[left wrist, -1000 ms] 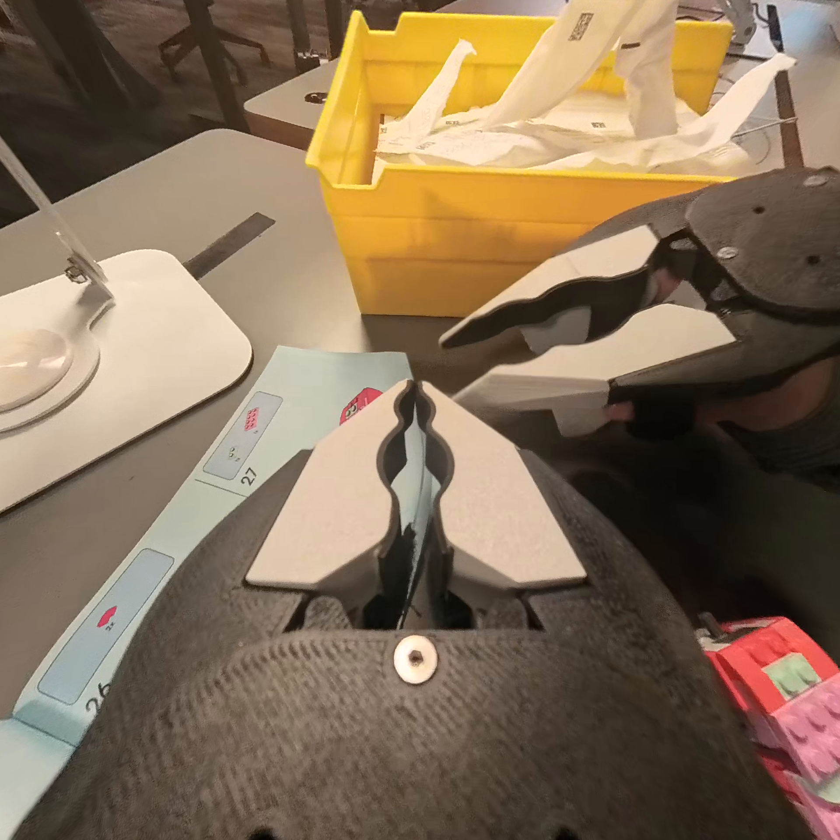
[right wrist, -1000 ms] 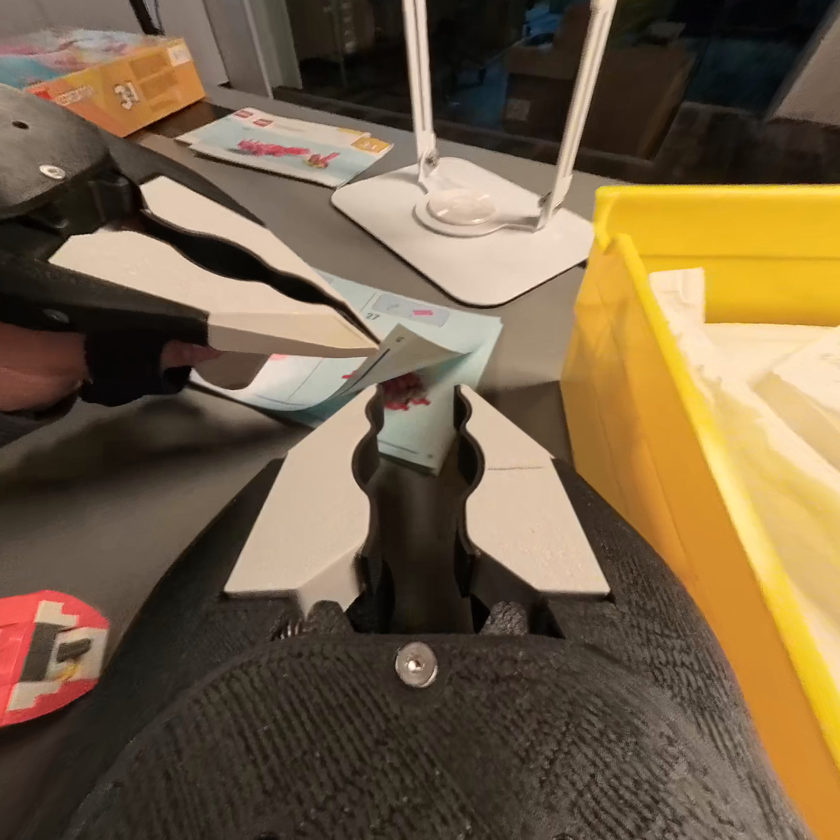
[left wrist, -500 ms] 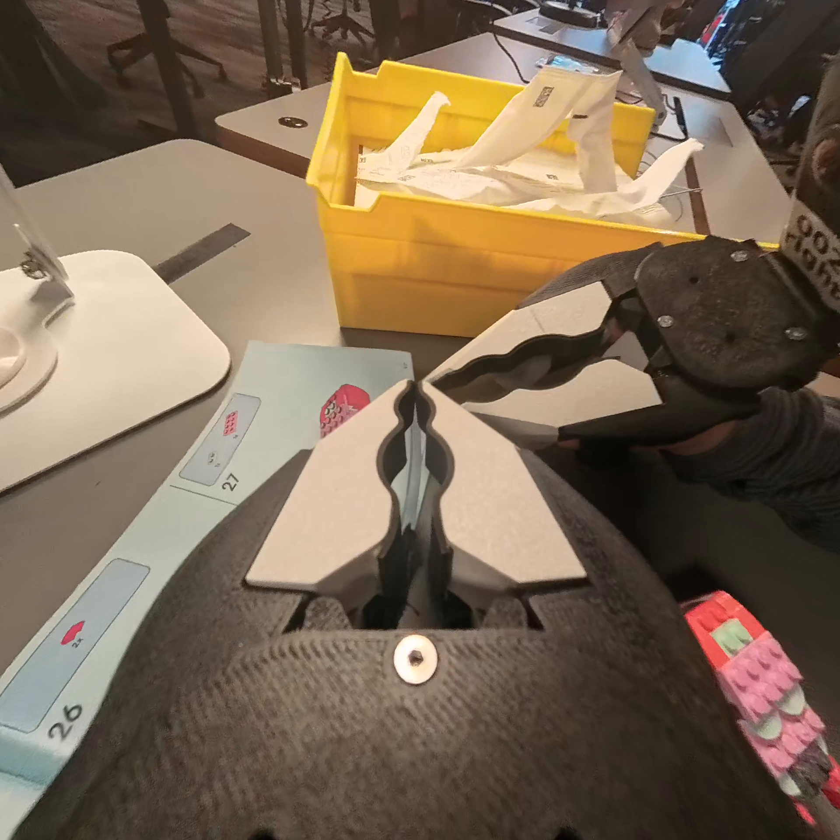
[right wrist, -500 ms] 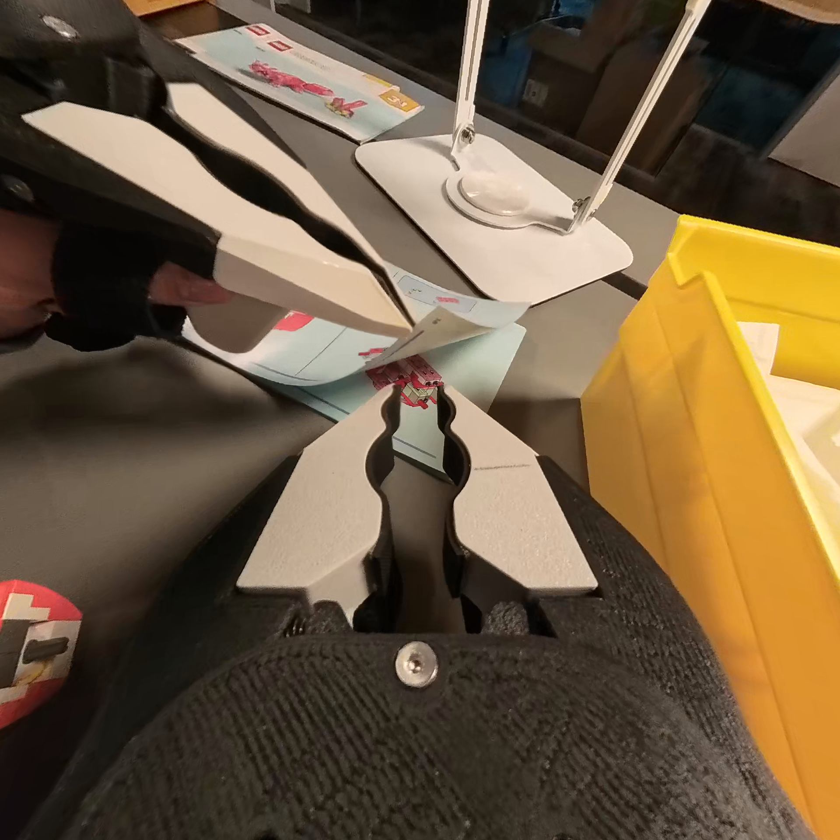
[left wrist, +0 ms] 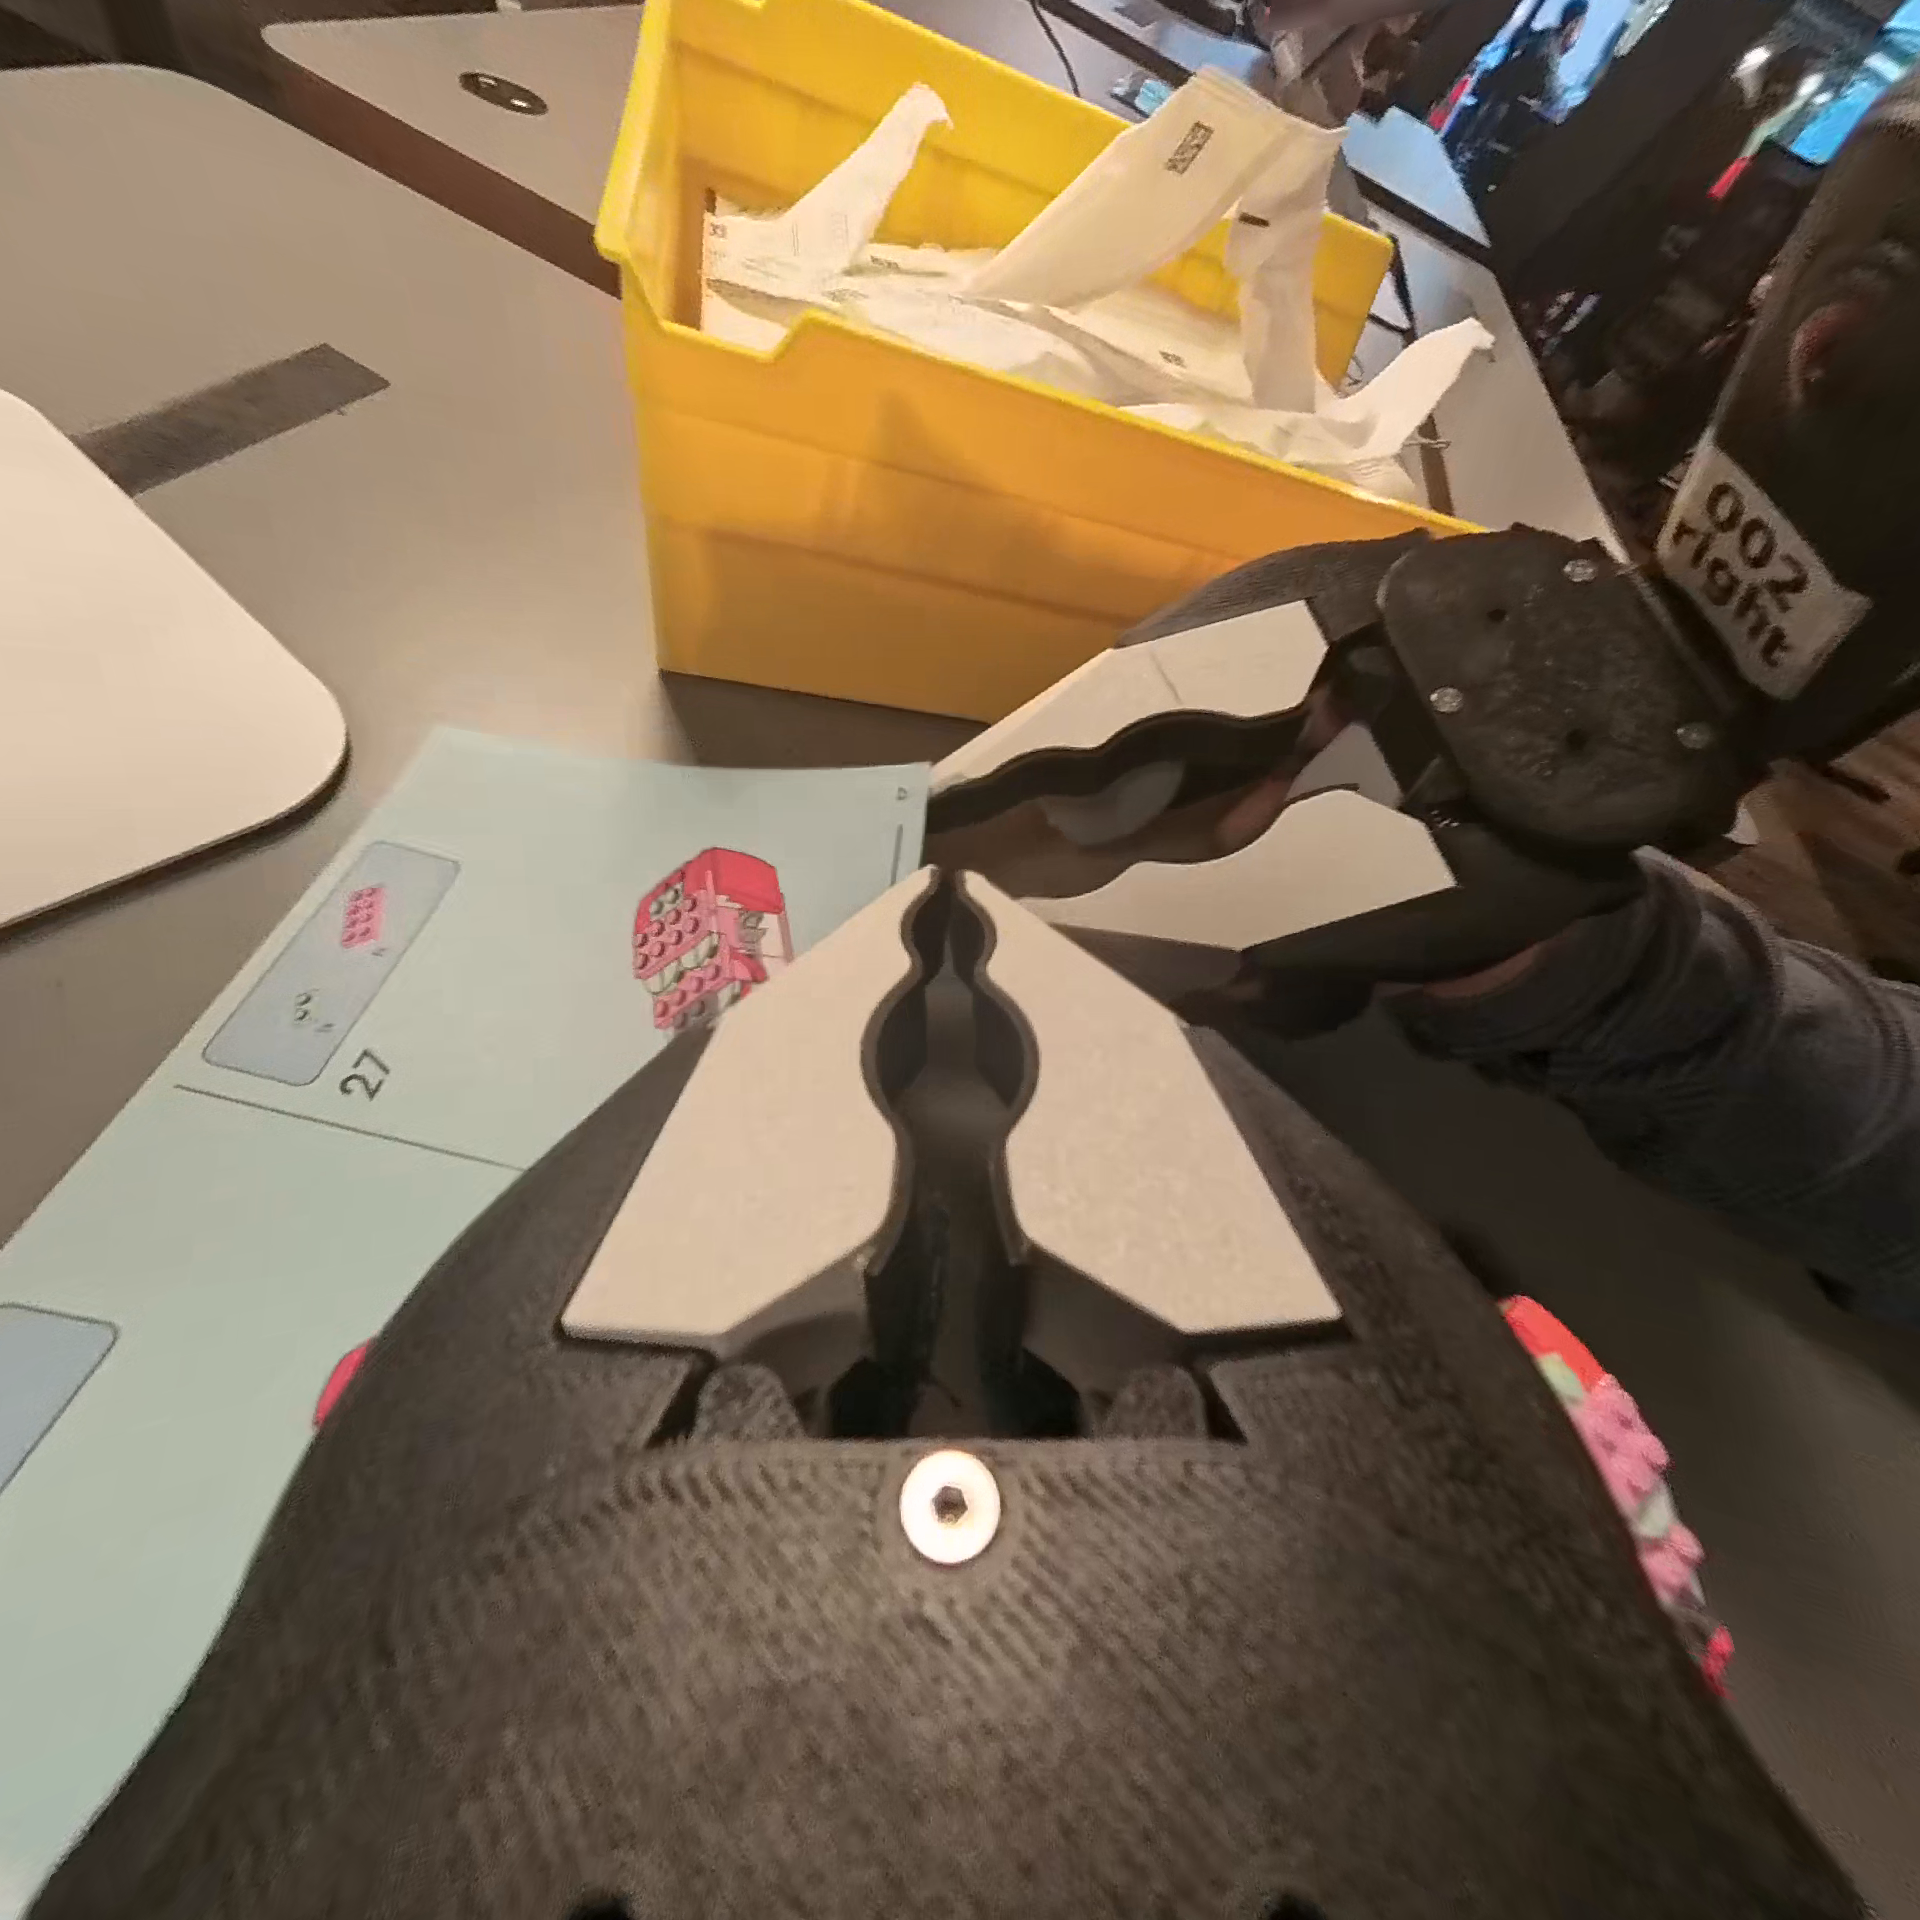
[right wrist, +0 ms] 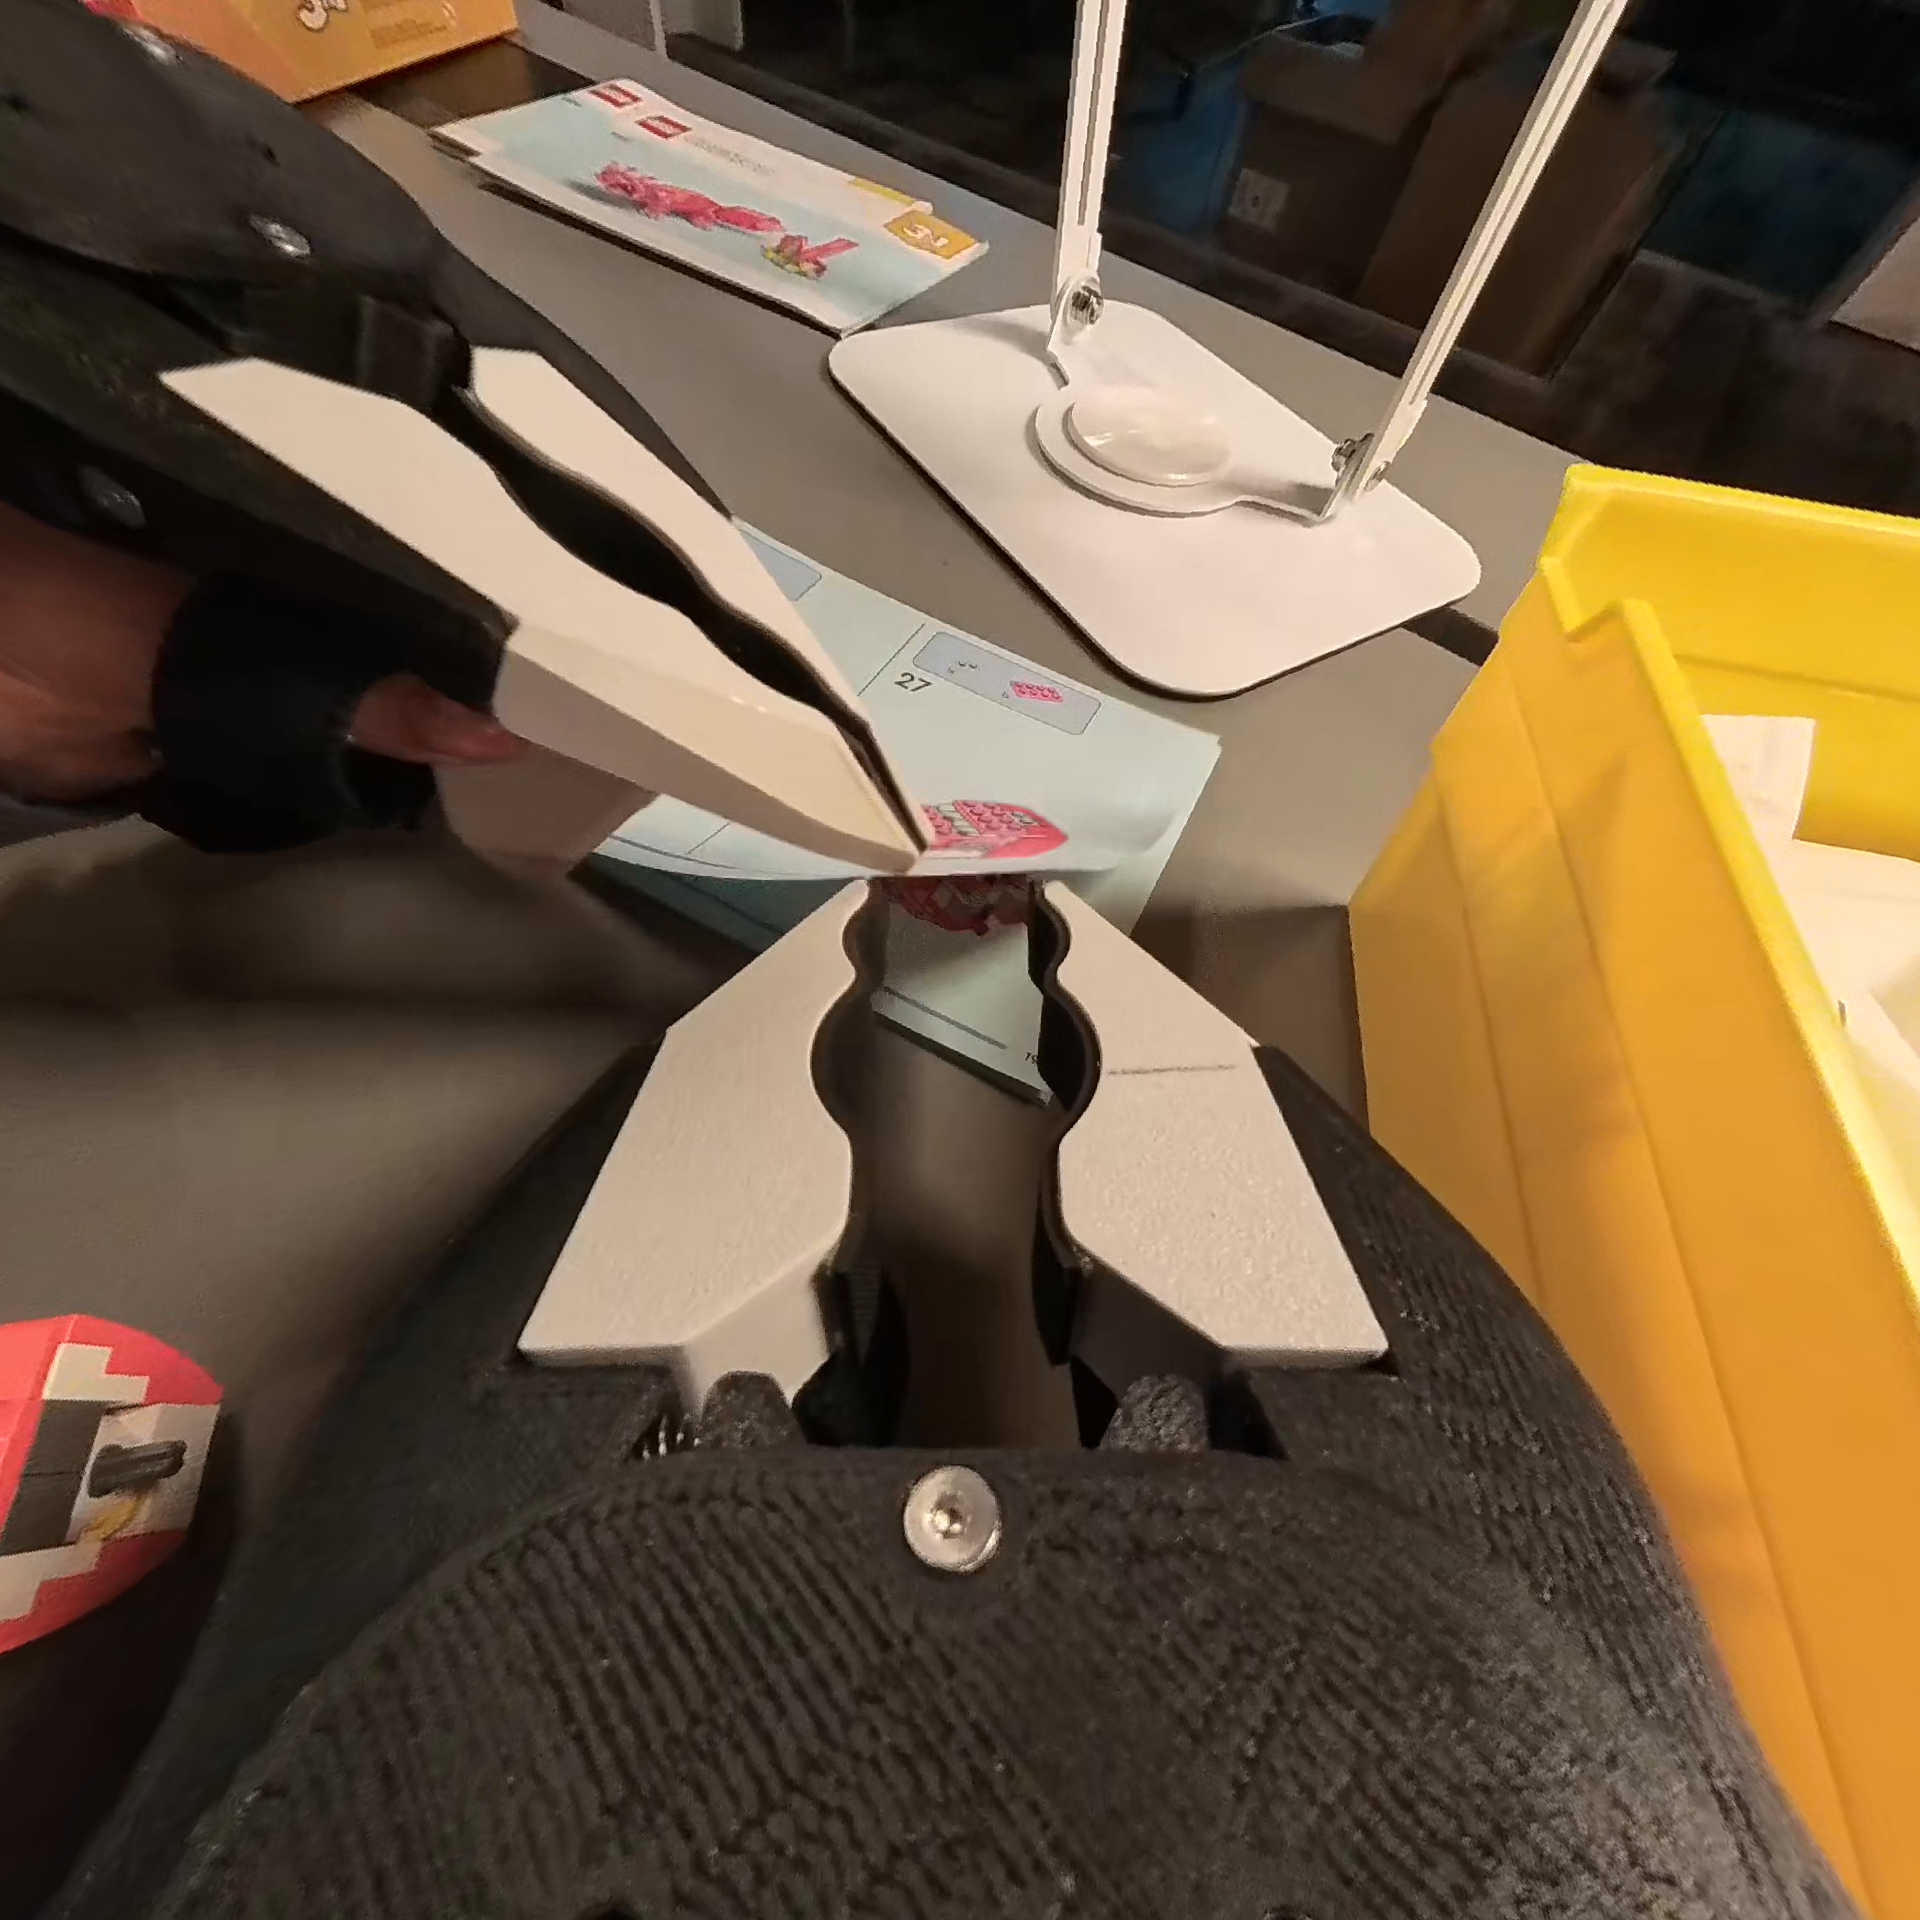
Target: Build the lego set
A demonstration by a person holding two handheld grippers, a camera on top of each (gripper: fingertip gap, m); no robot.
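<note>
Pale-blue paper is what the left gripper (left wrist: 940,883) has hold of: its two fingers (left wrist: 790,1122) are closed tip to tip. The right wrist view shows those tips pinching the near edge of a single page (right wrist: 1049,758) of an open instruction booklet (right wrist: 935,997). The page is raised in a shallow curve off the sheets beneath, which lie flat on the grey worktop (left wrist: 364,260). The right gripper (right wrist: 951,904) sits just in front of that lifted edge, fingers (right wrist: 727,1174) parted and gripping nothing. The lower sheet of the booklet shows through the gap between them. From the left wrist view its upper fingertip lies right beside the page's far corner, but whether it touches the paper cannot be told. A yellow bin (left wrist: 883,520) full of crumpled white paper bags (left wrist: 1122,208) stands just behind the booklet, on the right gripper's side. A white lamp base (right wrist: 1195,520) rests farther back, with a second, closed booklet (right wrist: 707,197) beyond it. A red and pink brick model (right wrist: 73,1455) lies on the worktop near the person's side, apart from both grippers.
</note>
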